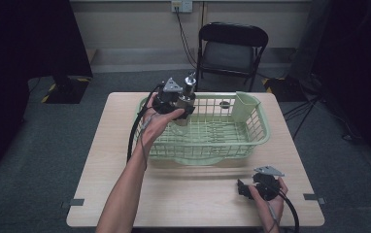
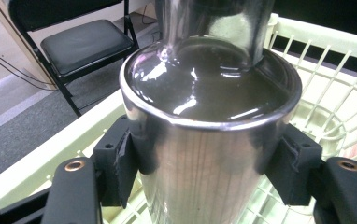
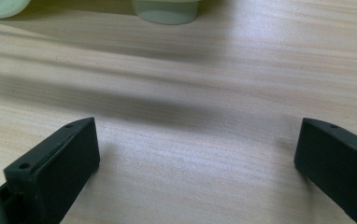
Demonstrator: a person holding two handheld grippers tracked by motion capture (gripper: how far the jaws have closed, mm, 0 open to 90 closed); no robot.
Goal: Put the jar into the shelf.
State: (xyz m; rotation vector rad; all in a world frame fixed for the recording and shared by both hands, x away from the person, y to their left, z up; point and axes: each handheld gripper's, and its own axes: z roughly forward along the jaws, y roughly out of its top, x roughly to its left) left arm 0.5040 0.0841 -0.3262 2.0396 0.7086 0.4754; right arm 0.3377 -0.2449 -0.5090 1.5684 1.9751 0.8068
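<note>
Jaws of the left gripper (image 2: 200, 172) squeeze the shiny silver metal cup (image 2: 204, 154) from both sides, and the black pads (image 2: 120, 163) press on its round wall. That is why the cup does not fall, though nothing is under it. Shiny metal is slippery, so I think a tight hold low on the wall makes sense.

From the high view, the left gripper (image 1: 182, 104) holds the cup (image 1: 187, 94) just above the far left corner of the pale green plastic dish basket (image 1: 259, 131). I think the cup is about to be set down inside it. The basket stands at the far side of the light wooden table (image 1: 96, 184), with a small green cutlery holder (image 1: 245, 108) in its far right corner.

The right gripper (image 1: 254, 189) rests near the table's near right corner. Its jaws are spread wide with nothing between them, just bare wood. It looks like it is waiting out of the way, so the left one has room.
</note>
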